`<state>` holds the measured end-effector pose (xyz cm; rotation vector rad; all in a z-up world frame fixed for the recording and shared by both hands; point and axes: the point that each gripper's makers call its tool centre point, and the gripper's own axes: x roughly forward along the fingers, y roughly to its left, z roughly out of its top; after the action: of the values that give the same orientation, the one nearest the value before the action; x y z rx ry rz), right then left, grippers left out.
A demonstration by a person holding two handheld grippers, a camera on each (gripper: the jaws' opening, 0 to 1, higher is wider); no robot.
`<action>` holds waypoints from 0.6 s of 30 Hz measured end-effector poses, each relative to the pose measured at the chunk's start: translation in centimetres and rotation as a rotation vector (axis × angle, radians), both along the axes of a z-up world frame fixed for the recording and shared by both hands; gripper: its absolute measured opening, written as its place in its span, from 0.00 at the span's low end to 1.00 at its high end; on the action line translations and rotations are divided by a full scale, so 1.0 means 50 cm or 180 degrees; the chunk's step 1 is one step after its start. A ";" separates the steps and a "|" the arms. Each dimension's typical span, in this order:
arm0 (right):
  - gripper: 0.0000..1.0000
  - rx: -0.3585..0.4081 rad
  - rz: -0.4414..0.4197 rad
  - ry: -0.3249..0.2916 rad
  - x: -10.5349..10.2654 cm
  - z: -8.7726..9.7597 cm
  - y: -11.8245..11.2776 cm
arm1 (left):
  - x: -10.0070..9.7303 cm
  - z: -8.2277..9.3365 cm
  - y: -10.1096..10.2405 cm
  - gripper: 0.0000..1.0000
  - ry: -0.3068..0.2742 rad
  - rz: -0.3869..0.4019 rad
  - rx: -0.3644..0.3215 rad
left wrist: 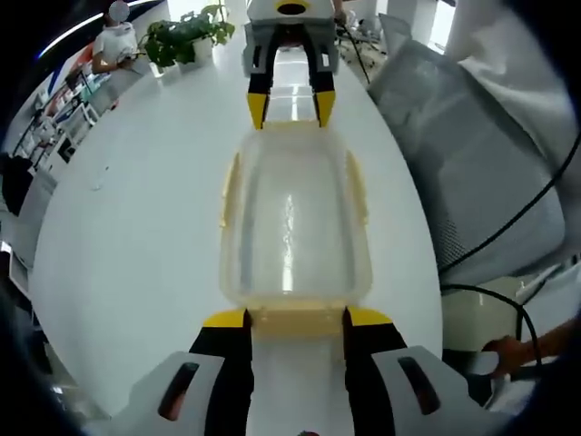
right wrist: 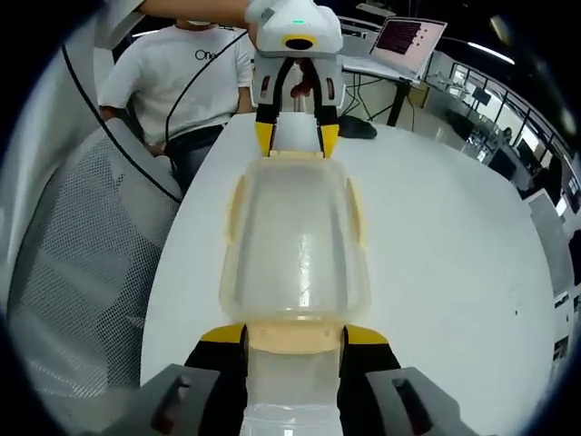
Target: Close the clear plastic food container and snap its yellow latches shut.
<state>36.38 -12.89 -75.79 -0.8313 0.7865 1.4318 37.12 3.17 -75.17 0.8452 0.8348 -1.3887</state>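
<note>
The clear plastic container [left wrist: 292, 227] lies lengthwise on the white table, lid on, between my two grippers. Yellow side latches [left wrist: 231, 186] run along its long edges. My left gripper [left wrist: 297, 318] is at the near end, and its yellow-tipped jaws press against both sides of that end's yellow latch [left wrist: 295, 320]. My right gripper [left wrist: 290, 109] faces it from the far end. In the right gripper view the container [right wrist: 295, 241] stretches away from my right gripper [right wrist: 295, 334], whose jaws clamp the near end latch [right wrist: 295, 336]. My left gripper [right wrist: 297, 136] holds the opposite end.
The white table [left wrist: 136, 236] extends to the left, with a potted plant [left wrist: 186, 36] at its far end. A grey mesh chair [right wrist: 82, 263] stands close beside the table. A seated person in a white shirt [right wrist: 186, 77] and a laptop [right wrist: 408, 41] are beyond it.
</note>
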 end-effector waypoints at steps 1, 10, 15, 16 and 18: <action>0.36 0.0021 -0.0001 0.0005 0.000 0.007 0.001 | -0.001 0.004 0.000 0.36 -0.0009 -0.0002 0.0003; 0.36 0.0053 0.0052 -0.0034 -0.002 0.031 -0.004 | -0.008 0.036 -0.005 0.36 -0.0020 0.0016 0.0018; 0.36 0.0079 0.0034 -0.0057 -0.005 0.045 -0.010 | -0.009 0.047 -0.011 0.36 -0.0050 0.0003 0.0043; 0.36 0.0091 0.0033 -0.0062 -0.004 0.050 -0.012 | -0.009 0.049 -0.013 0.36 -0.0051 -0.0002 0.0050; 0.36 0.0091 0.0028 -0.0069 -0.002 0.057 -0.016 | -0.007 0.059 -0.017 0.36 -0.0065 0.0008 0.0034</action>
<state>36.30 -13.69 -72.95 -0.8278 0.7453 1.4365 36.79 2.30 -72.21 0.8648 0.8280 -1.3725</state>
